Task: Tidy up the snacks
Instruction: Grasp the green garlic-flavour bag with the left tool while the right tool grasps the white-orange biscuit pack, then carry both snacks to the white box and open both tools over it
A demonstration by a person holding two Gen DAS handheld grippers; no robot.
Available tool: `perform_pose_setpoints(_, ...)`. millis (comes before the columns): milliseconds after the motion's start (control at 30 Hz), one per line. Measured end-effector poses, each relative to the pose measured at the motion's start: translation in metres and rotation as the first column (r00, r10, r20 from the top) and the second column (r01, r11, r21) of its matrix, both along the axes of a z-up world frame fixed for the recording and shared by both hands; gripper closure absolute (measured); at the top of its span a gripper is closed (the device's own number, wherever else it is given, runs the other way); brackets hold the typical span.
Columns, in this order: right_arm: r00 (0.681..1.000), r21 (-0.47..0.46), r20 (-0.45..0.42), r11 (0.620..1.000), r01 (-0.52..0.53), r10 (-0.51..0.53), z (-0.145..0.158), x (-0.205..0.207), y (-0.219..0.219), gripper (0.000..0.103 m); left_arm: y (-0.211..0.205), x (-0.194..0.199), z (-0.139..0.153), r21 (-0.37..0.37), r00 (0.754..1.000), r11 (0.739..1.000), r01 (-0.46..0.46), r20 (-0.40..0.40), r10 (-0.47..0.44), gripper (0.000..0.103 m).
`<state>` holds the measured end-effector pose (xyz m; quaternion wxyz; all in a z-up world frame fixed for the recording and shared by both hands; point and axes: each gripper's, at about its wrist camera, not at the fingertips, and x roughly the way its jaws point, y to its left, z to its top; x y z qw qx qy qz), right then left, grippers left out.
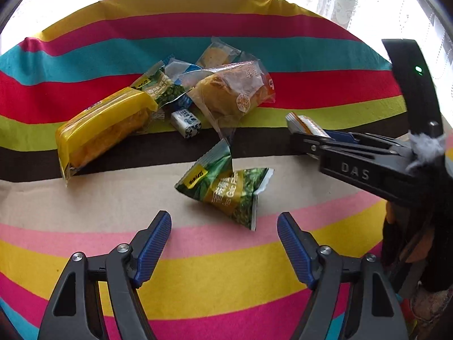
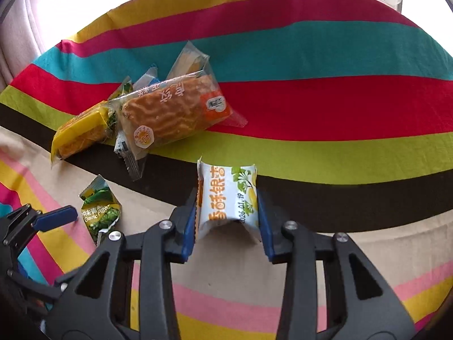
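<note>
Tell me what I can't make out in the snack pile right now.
- Blue-and-white packet, left wrist view: mostly buried under the green pea packet and the clear-wrapped cake.
- Same packet, right wrist view: only a corner shows.
- White snack packet in the right gripper: underside hidden; edges covered by the pads.

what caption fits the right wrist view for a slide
Right gripper shut on a white snack packet above the striped cloth, other snacks piled behind.
</note>
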<state>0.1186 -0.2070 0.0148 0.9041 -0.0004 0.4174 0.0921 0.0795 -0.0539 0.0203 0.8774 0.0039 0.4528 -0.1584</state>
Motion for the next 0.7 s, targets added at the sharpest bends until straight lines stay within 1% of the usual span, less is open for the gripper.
perform_pose_setpoints(100, 0.998, 0.027, 0.038, 0.999, 0.043, -0.044, 0.007, -0.018, -0.026, 0.062, -0.01, 0.016, 0.0, 0.019, 1.0, 1.0, 0.018, 0.022, -0.019, 0.025)
perform_pose_setpoints(200, 0.996, 0.063, 0.043, 0.995, 0.077, -0.079, 0.011, -0.035, -0.048, 0.062, -0.02, 0.028, -0.004, 0.05, 0.999, 0.998, 0.04, 0.023, -0.041, 0.024)
perform_pose_setpoints(267, 0.994, 0.079, 0.044, 0.992, 0.099, -0.103, 0.013, -0.047, -0.059, 0.062, -0.026, 0.028, -0.005, 0.076, 0.997, 0.995, 0.066, 0.039, -0.069, 0.026)
perform_pose_setpoints(333, 0.992, 0.093, 0.043, 0.989, 0.117, -0.121, 0.015, -0.058, -0.066, 0.062, -0.03, 0.02, -0.002, 0.083, 0.994, 0.993, 0.088, 0.061, -0.093, 0.066)
perform_pose_setpoints(367, 0.99, 0.099, 0.044, 0.987, 0.126, -0.131, 0.016, -0.064, -0.071, 0.062, -0.032, 0.017, -0.002, 0.089, 0.993, 0.992, 0.095, 0.056, -0.1, 0.066)
perform_pose_setpoints(400, 0.989, 0.104, 0.043, 0.986, 0.133, -0.138, 0.016, -0.07, -0.073, 0.062, -0.032, 0.013, -0.002, 0.078, 0.994, 0.992, 0.096, 0.051, -0.1, 0.066)
perform_pose_setpoints(467, 0.988, 0.116, 0.034, 0.983, 0.143, -0.148, 0.013, -0.077, -0.073, 0.062, -0.031, 0.004, -0.001, 0.062, 0.995, 0.994, 0.09, 0.046, -0.093, 0.066)
perform_pose_setpoints(700, 0.987, 0.135, 0.006, 0.978, 0.16, -0.162, 0.008, -0.104, -0.07, 0.062, -0.032, -0.022, 0.0, 0.048, 0.995, 0.994, 0.095, 0.015, -0.096, 0.066)
